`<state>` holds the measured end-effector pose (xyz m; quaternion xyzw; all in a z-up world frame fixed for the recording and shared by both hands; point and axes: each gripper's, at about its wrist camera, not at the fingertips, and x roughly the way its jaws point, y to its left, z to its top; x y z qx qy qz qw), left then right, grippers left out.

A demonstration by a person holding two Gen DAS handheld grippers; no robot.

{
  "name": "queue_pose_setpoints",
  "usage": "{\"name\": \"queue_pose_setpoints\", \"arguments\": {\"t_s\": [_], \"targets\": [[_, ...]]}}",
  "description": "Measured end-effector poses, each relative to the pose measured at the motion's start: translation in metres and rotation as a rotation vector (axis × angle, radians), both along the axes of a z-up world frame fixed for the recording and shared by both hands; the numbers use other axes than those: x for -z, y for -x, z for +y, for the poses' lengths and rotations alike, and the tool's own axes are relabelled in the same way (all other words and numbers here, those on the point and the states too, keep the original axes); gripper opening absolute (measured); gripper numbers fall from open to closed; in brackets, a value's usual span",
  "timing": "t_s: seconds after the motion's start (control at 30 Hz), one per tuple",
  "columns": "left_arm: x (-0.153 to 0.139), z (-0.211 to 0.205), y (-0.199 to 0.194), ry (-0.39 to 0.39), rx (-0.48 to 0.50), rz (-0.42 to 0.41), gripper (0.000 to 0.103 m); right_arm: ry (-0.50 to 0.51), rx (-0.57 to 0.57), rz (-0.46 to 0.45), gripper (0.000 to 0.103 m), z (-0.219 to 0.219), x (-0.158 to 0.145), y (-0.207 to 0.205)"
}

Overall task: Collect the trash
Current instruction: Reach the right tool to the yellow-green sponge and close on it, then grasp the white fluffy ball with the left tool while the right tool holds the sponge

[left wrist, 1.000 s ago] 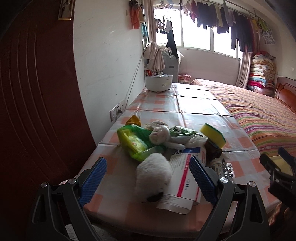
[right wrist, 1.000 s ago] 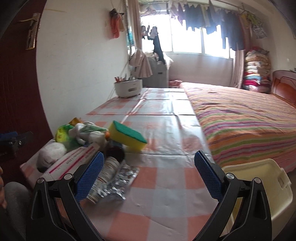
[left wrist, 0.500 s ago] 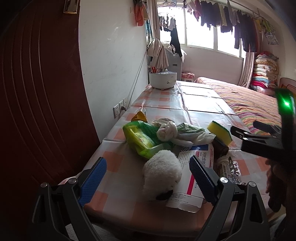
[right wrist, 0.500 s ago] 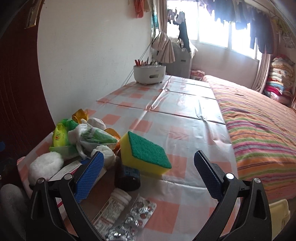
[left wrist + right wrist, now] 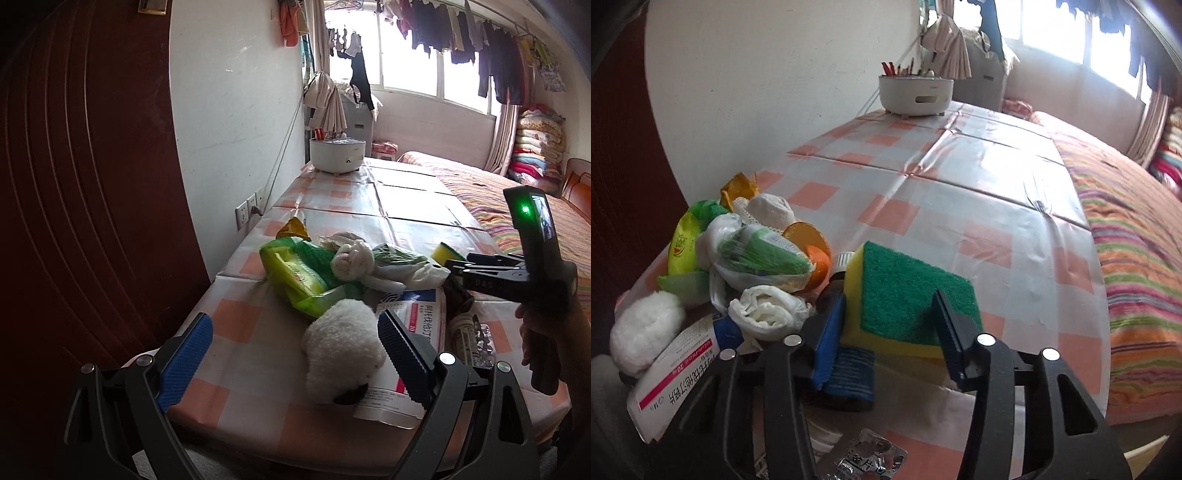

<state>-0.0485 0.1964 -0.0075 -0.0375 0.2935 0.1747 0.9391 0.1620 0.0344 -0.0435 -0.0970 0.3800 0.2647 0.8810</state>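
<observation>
Trash is heaped at the near end of the checked table point(image 5: 960, 192). A yellow sponge with a green pad point(image 5: 908, 291) rests on a dark bottle; my right gripper point(image 5: 889, 297) is closing, its blue pads pressing the sponge's two sides. In the left wrist view that gripper point(image 5: 448, 264) comes in from the right at the sponge point(image 5: 441, 253). My left gripper point(image 5: 294, 319) stands open and low at the table's near edge. A white fluffy ball point(image 5: 343, 347) lies on a red-and-white medicine box point(image 5: 419, 317) by its right pad.
A green-yellow wipes pack point(image 5: 291, 273), crumpled white bags point(image 5: 768, 310), an orange lid point(image 5: 809, 236) and a blister pack point(image 5: 871, 458) fill the pile. A white pen pot point(image 5: 916, 92) stands far back. Striped bed point(image 5: 1137, 240) to the right, dark door point(image 5: 74, 184) to the left.
My right gripper moved forward and down onto the sponge and its jaws narrowed from wide open around it. In the left wrist view it came in from the right. The left gripper stayed put.
</observation>
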Motion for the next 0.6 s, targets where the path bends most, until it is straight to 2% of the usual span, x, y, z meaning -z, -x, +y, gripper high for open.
{"name": "queue_pose_setpoints", "arguments": {"t_s": [0.27, 0.5, 0.6], "targets": [[0.004, 0.001, -0.002, 0.002, 0.002, 0.012, 0.088, -0.071, -0.005, -0.021, 0.027, -0.009, -0.012, 0.006], [0.005, 0.000, -0.001, -0.002, 0.013, 0.014, 0.088, -0.142, 0.002, -0.087, 0.026, -0.023, -0.034, 0.020], [0.007, 0.003, -0.001, 0.022, 0.029, 0.020, 0.088, -0.173, 0.000, -0.120, 0.026, -0.031, -0.047, 0.032]]}}
